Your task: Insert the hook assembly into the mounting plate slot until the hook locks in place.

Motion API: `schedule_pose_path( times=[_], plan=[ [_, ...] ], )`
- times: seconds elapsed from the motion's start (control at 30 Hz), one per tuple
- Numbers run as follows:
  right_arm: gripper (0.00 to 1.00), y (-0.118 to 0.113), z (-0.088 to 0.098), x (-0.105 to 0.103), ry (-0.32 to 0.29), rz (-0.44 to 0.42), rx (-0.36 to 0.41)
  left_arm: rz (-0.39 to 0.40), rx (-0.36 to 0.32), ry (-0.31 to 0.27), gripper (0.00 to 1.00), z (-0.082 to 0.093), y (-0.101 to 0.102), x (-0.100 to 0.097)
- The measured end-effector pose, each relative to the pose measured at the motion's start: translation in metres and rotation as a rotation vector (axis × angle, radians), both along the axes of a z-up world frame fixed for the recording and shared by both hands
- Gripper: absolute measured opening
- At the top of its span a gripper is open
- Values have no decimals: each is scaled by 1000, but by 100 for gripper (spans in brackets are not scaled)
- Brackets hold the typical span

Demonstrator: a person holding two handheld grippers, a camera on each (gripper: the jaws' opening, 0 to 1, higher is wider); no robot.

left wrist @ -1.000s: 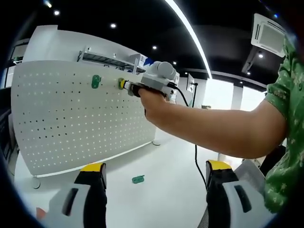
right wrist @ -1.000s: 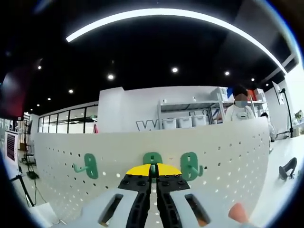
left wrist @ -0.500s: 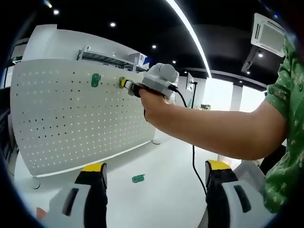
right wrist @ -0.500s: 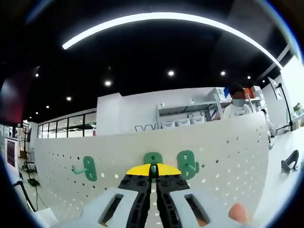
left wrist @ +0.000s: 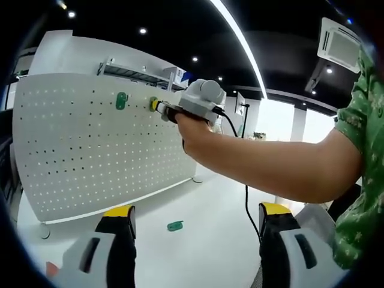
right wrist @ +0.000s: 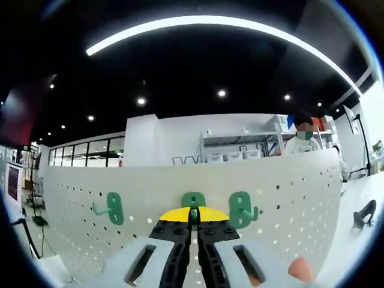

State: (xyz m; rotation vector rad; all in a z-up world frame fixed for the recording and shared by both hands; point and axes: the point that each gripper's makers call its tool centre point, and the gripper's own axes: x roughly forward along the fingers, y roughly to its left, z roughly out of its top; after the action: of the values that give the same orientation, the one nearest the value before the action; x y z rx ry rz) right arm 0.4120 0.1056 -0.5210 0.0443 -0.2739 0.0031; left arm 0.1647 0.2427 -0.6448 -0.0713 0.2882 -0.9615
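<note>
Green hook (right wrist: 193,203) against upright white pegboard (right wrist: 282,204), pinched by tongs (right wrist: 194,217)

A long strip light (left wrist: 237,36) crosses the dark ceiling (left wrist: 180,30), with small round spotlights (left wrist: 143,30) scattered about it, and a ceiling air unit (left wrist: 339,43) sits near the top right; a metal shelf rack (left wrist: 135,75) rises behind the white board's upper edge. In the right gripper view the same kind of rack holds white boxes (right wrist: 231,156); a row of dark-framed windows (right wrist: 78,153) runs at the left; a person (right wrist: 303,141) stands behind the board's right end; a black cable (left wrist: 247,204) hangs down toward the white surface (left wrist: 204,240).
</note>
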Motion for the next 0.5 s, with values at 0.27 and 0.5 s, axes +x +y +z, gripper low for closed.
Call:
schedule_pose_path(
  times=[0.27, 0.5],
  plan=[
    [2, 0, 0, 1, 1, 1, -5, 2, -3, 3, 86, 0, 1, 0],
    [2, -1, -3, 4, 24, 8, -4, 0, -1, 2, 86, 0, 0, 1]
  ],
)
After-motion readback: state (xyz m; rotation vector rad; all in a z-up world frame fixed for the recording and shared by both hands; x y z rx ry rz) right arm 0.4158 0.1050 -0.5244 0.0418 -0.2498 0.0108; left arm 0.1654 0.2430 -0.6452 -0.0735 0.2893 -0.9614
